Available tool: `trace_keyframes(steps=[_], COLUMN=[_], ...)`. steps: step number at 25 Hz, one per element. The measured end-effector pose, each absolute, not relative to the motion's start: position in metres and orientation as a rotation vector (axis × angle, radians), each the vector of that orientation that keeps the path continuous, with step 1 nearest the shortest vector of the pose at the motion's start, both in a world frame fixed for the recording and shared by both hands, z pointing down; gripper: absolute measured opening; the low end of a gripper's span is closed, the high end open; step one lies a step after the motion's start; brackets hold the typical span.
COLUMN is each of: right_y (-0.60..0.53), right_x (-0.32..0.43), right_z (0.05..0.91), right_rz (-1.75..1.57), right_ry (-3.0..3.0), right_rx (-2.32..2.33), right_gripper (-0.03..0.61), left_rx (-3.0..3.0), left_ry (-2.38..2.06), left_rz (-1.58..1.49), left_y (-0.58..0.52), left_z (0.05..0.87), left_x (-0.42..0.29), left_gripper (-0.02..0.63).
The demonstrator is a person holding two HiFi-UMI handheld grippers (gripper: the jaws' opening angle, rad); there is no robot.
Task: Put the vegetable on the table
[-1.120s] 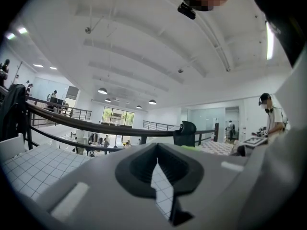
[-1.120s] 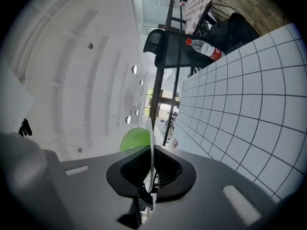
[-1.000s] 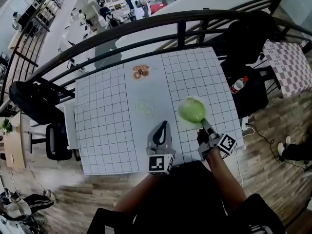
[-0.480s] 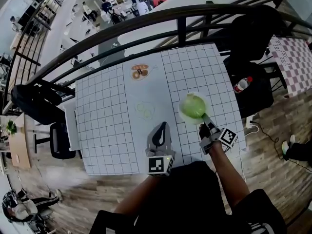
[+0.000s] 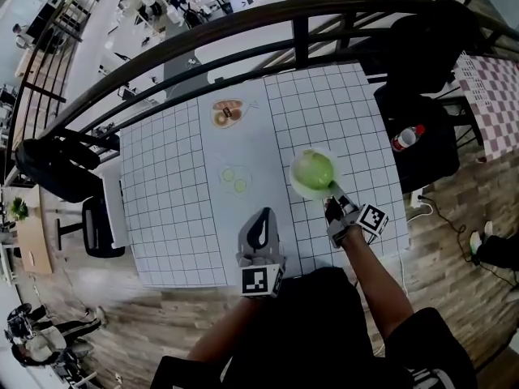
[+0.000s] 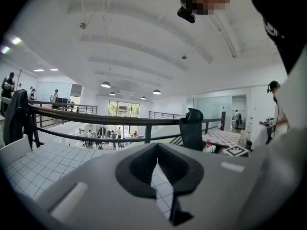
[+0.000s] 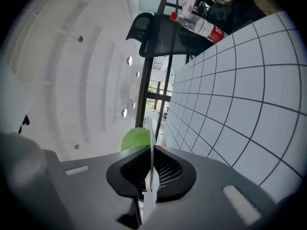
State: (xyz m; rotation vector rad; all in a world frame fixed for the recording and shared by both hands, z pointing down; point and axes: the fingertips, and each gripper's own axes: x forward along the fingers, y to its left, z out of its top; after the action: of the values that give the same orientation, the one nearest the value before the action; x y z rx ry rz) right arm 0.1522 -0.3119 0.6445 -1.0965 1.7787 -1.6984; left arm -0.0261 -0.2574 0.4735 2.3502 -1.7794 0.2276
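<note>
A green vegetable (image 5: 312, 168) is seen in a white plate (image 5: 297, 186) at the gridded table's (image 5: 170, 201) 3 o'clock. The plate's rim is pinched by the right gripper (image 5: 331, 204). At 6 o'clock, the left gripper (image 5: 261, 220) is held empty, jaws pressed together.

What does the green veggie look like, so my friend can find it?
Find the table with the grid cloth, then its right side near the person. The right gripper pinches the rim of a white plate there, and the green vegetable sits on it. It is one big bright-green ball, unlike the small pale slices mid-table and the brown food farther back.
</note>
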Motion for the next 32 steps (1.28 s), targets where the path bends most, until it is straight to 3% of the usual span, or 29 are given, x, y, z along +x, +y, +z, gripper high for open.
trace_keyframes(steps=[32], right_y=[-0.345], right_x=[0.141], right_z=[0.769], right_rz=[-1.850], right_ry=[1.759], right_rx=[-1.081], right_gripper=[0.011], left_rx=[2.160], left_ry=[-1.985], left_rz=[0.317], left_y=[-0.261], left_z=[0.504], left_x=[-0.062], left_gripper=[0.008])
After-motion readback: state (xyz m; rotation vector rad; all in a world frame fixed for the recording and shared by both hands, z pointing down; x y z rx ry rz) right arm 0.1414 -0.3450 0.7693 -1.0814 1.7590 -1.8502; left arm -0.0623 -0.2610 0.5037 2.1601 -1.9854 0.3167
